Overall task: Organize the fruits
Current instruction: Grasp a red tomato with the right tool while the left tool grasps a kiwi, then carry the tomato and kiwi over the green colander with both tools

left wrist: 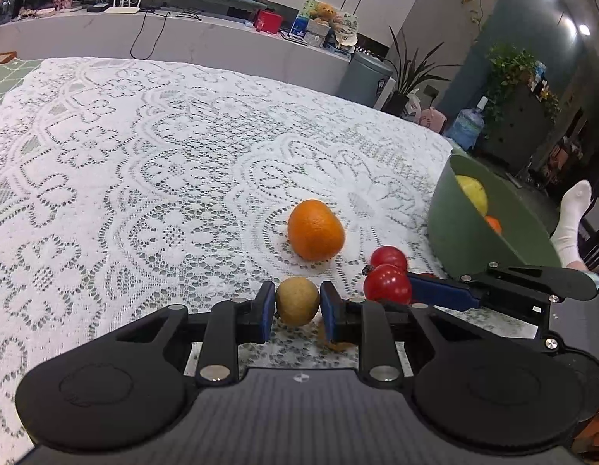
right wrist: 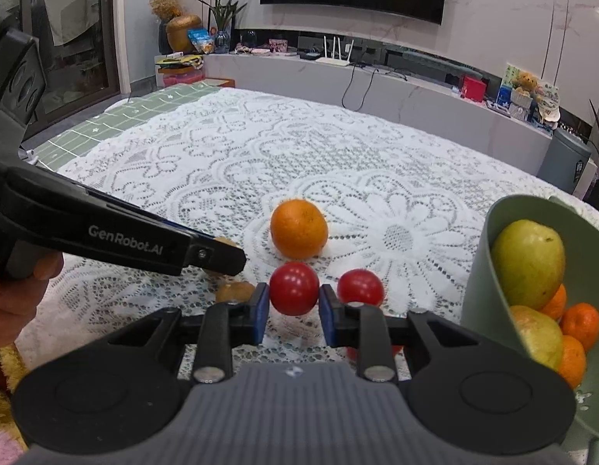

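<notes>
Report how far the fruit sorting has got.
Done: pears and oranges already lie in the green bowl. In hand: the left gripper is shut on a brown fruit, the right gripper on a red fruit. Left: a loose orange and a second red fruit on the lace cloth.

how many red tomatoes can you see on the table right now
2. One tomato is gripped in the right tongs; the other tomato sits just right of it on the lace cloth. More may hide behind the tongs.
</notes>
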### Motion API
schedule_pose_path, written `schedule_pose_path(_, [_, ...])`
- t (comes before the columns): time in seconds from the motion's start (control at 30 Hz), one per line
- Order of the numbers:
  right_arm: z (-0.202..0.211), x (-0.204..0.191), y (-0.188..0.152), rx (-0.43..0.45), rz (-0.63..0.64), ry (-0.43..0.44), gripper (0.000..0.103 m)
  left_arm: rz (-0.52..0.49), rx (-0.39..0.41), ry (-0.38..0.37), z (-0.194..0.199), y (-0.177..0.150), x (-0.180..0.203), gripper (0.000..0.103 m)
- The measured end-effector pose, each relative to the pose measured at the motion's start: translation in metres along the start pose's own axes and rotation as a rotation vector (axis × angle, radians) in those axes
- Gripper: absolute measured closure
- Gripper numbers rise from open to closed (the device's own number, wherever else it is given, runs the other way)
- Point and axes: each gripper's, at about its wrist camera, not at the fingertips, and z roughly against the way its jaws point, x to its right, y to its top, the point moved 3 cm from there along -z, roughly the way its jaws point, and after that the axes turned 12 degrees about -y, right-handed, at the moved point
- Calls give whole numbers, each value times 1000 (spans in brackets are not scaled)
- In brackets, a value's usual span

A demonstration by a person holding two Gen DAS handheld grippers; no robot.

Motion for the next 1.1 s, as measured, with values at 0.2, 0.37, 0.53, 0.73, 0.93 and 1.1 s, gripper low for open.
schedule_pose_path(0.2, [21, 2, 3, 63, 11, -30, 79, -10, 3, 9, 10, -2, 11, 75])
schedule_pose_path(0.37, [36, 9, 6, 93, -12, -32, 79, -35, 14, 11, 18, -1, 27, 76])
schedule_pose_path(0.53, [53, 21, 10, 134, -35, -71, 79, -70, 24, 15, 25, 5, 49, 76])
schedule_pose_path(0.73, [73, 46, 14, 162, -85, -114, 79, -135, 22, 11, 24, 13, 84, 76])
schedule_pose_path(0.93, [86, 81, 12, 145, -132, -156, 79, -218, 6, 0, 13, 20, 122, 76])
schedule_pose_path(1.1, [87, 113, 7, 91, -167, -180, 79, -276, -18, -10, -2, 26, 151, 75])
